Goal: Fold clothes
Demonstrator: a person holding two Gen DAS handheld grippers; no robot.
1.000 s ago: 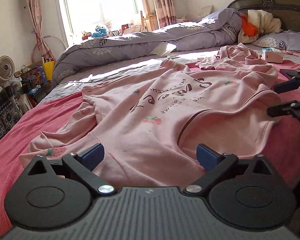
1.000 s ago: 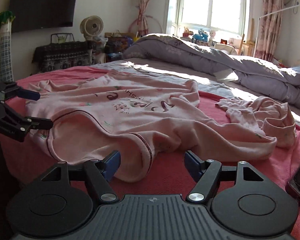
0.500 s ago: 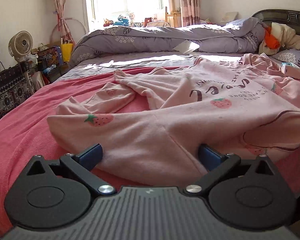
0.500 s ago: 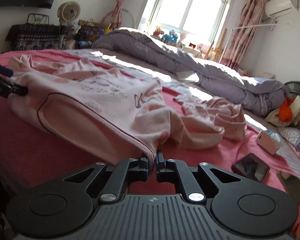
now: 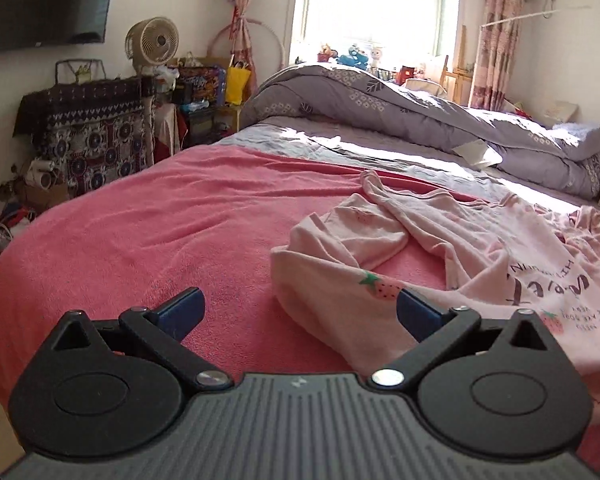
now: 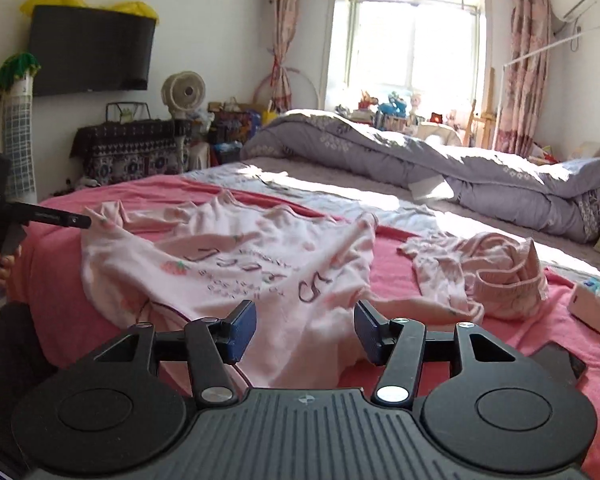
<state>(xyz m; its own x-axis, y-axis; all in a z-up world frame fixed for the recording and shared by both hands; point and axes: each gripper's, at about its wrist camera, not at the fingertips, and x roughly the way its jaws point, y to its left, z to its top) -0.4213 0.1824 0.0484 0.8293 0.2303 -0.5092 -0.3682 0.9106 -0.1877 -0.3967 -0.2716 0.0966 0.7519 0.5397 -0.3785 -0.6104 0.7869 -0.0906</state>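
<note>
Pink shirt lies crumpled, print side up, on the red blanket covering the bed. Left hand-held gripper: released, jaws wide apart, shirt's strawberry-print edge lying between them near the right finger, not pinched. Right hand-held gripper: released too, jaws apart, shirt hem bunched between them. Second pink garment sits in a heap just right of the shirt. No containers that I can make out holding anything.

The pink shirt carries dark script lettering and smaller printed lines, upside down here. None of it reads clearly enough to spell out.
</note>
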